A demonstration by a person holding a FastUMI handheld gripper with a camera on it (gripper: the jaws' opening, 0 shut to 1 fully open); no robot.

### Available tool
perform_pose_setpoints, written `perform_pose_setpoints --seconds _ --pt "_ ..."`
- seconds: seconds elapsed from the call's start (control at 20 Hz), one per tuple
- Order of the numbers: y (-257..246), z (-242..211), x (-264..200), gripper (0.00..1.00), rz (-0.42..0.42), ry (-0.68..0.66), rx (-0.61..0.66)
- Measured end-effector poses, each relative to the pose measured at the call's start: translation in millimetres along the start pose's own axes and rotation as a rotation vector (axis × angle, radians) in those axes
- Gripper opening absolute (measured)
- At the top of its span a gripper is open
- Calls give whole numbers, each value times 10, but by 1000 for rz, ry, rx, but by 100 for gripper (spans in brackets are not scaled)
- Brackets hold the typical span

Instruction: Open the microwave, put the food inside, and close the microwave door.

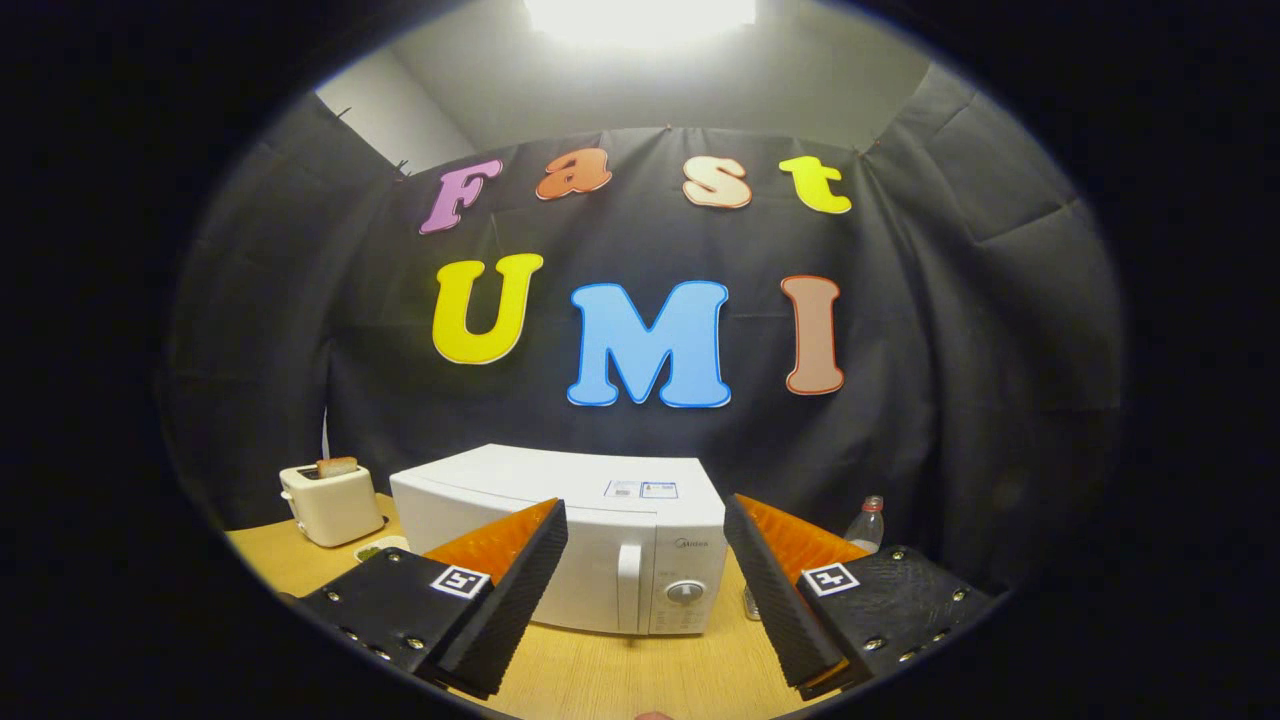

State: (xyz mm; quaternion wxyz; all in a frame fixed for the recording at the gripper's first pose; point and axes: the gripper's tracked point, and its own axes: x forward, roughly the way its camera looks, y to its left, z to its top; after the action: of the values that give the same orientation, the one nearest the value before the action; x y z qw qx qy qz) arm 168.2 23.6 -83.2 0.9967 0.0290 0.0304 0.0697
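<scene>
Tool (pixel 645 590) sits at the bottom of the frame w/ fingers spread wide, nothing between them, gripping nothing. Left finger (pixel 500 600) angles up toward center from lower left; right finger (pixel 785 600) mirrors it from lower right. Each carries a small square marker tag on its base.

Counter (pixel 620 675), light wood, runs under and between the fingers at bottom center.

Just ahead of the fingers, centered in the gap: microwave (pixel 575 520), white, standing on the counter, door closed. Its vertical door handle (pixel 629 588) shows between the fingers, w/ a round dial (pixel 685 592) just right of it on the control panel. Stickers sit on the top near the front edge, too small to read. Left finger covers part of the door front.

Lower left, beside the microwave's left side: a small plate (pixel 380 549) w/ something greenish on it, partly hidden behind the left finger; can't tell what the food is.

Further left and slightly back: cream toaster (pixel 330 503) w/ a slice of toast (pixel 337 466) sticking up from the slot.

Lower right, behind the right finger: clear plastic bottle (pixel 866 524) w/ a red cap, near the microwave's right side but apart from it.

Beyond everything: booth's black cloth wall (pixel 950 330) across the mid frame, bright ceiling light (pixel 640 15) at top center.
</scene>
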Motion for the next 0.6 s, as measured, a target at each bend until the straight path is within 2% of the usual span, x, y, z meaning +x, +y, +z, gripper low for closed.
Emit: perform_pose_setpoints --seconds 0.6 --pt "142 -1020 759 98 71 192 -20"
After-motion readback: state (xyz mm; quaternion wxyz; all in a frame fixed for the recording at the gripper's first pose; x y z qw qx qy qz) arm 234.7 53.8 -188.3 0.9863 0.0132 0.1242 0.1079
